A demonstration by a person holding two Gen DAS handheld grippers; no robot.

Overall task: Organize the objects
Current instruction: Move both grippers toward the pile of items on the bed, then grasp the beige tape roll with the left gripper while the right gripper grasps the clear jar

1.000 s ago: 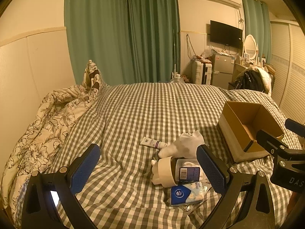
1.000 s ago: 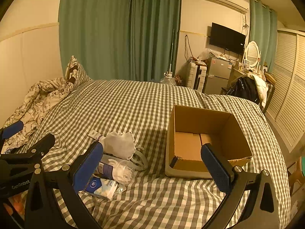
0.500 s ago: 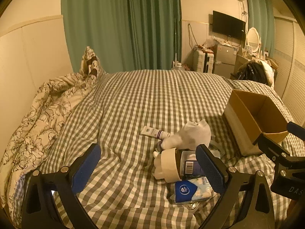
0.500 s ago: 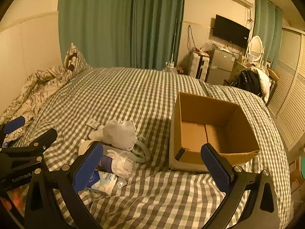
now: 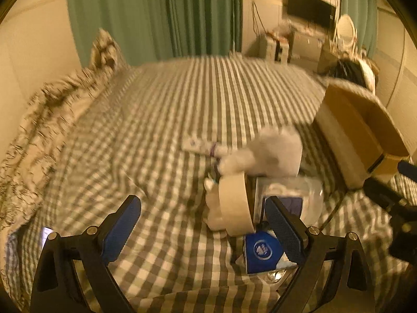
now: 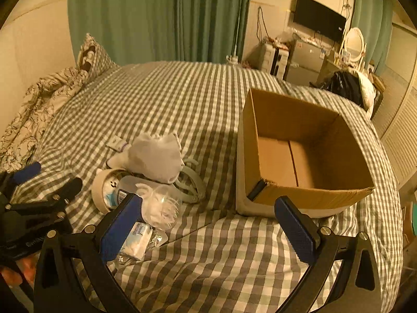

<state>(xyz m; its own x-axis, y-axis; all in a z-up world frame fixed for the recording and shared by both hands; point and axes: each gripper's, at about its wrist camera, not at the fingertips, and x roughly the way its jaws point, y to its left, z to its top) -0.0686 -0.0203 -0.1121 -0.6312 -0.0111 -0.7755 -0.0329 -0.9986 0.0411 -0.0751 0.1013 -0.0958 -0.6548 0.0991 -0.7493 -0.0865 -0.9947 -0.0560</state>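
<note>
A pile of small objects lies on the checked bed: a roll of tape (image 5: 235, 206) (image 6: 103, 189), a white cloth pouch (image 5: 271, 154) (image 6: 156, 156), a small tube (image 5: 198, 146) (image 6: 118, 144), a clear bag (image 6: 159, 206) and a blue tissue pack (image 5: 263, 250) (image 6: 136, 237). An open, empty cardboard box (image 6: 299, 156) (image 5: 359, 130) stands to the right of the pile. My left gripper (image 5: 203, 229) is open, just short of the tape roll. My right gripper (image 6: 208, 224) is open and empty, between pile and box.
A rumpled floral duvet and pillow (image 6: 49, 91) lie along the bed's left side by the wall. Green curtains (image 6: 156, 15), a TV, a fridge and a dresser stand beyond the bed. A slatted wardrobe is at the right.
Both grippers have moved forward and lower toward the bed. The left view now blurs with motion and the pile looms closer. Both stay open.
</note>
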